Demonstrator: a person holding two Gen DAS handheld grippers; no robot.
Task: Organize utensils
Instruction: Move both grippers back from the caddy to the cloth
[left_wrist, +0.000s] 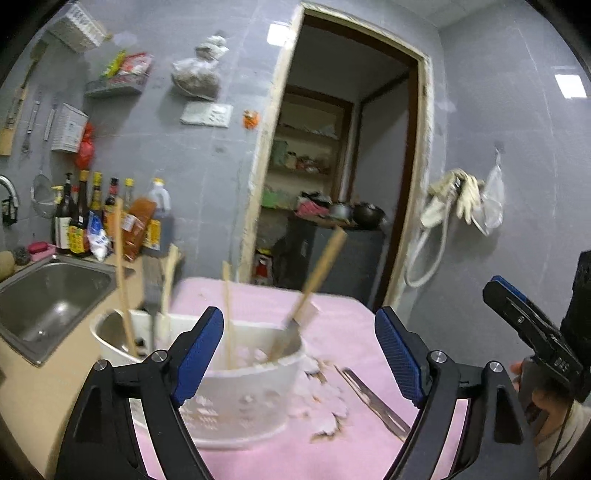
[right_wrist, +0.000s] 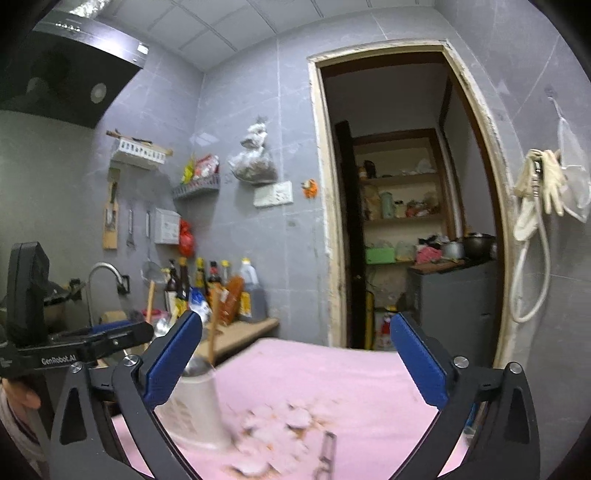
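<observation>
A: Step in hand, as I read it: between picks. Left gripper (left_wrist: 299, 354) jaws stand wide apart, nothing between the pads. Right gripper (right_wrist: 295, 362) the same, wide and empty

B: Where are the utensils?

A: Most stand upright or leaning in the white holder (left_wrist: 236, 398) on the pink-covered tabletop (left_wrist: 258, 299). Wooden chopsticks (left_wrist: 123, 280) at its 10 o'clock side, a wooden-handled spatula (left_wrist: 314, 284) leaning toward 1 o'clock. One piece left out: metal tongs (left_wrist: 373, 398) lying flat on the pink cover, at 3 o'clock of the holder, just beside it

B: From the right wrist view?

A: Holder (right_wrist: 195, 406) at 9 o'clock of the jaws, tongs (right_wrist: 327, 454) at 6 o'clock, blurred

B: Next move?

A: My judgement: the right gripper is nearer. Drop over the tongs, jaws across the narrow width, close, lift, tip upright, lower into the holder clear of the spatula handle. Flat thin metal on soft cloth; the pads may need to press down to get under it
</observation>
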